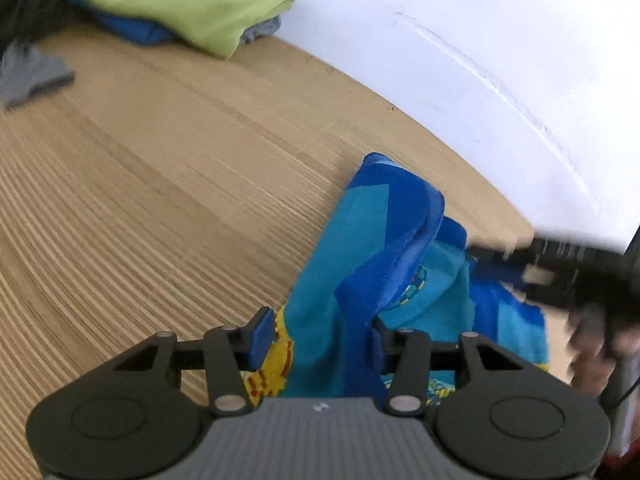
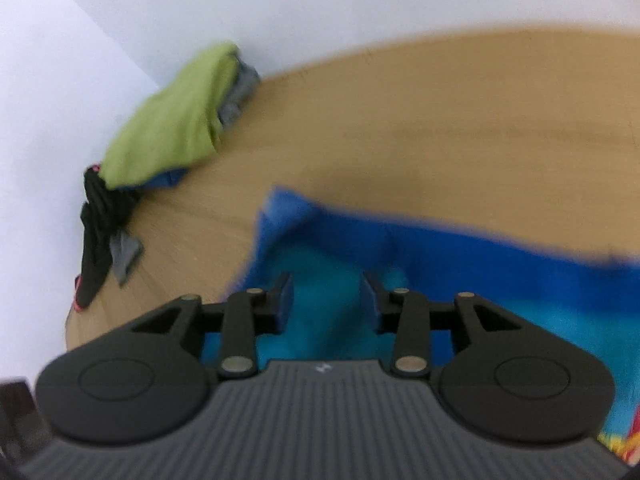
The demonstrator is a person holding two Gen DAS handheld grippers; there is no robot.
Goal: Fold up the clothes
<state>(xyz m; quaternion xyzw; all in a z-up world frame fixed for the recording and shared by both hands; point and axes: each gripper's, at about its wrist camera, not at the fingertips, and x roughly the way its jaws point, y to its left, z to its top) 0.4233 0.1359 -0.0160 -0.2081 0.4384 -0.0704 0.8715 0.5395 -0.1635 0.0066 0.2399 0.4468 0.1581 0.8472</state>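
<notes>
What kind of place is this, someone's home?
Probably a plain indoor workspace, home or lab is unclear: a wooden table against a bare white wall, with a lime-green garment on a folded pile and a blue patterned garment.

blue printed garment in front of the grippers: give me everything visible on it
The blue printed garment looks like soft knit cloth: turquoise body, royal-blue trim, yellow-and-red print near the left gripper. It lies crumpled and unfolded on the wooden table, one banded edge humped up. Both grippers are open, fingers straddling the cloth; the right gripper sits over a turquoise patch. Whether the fingers touch it is unclear.
</notes>
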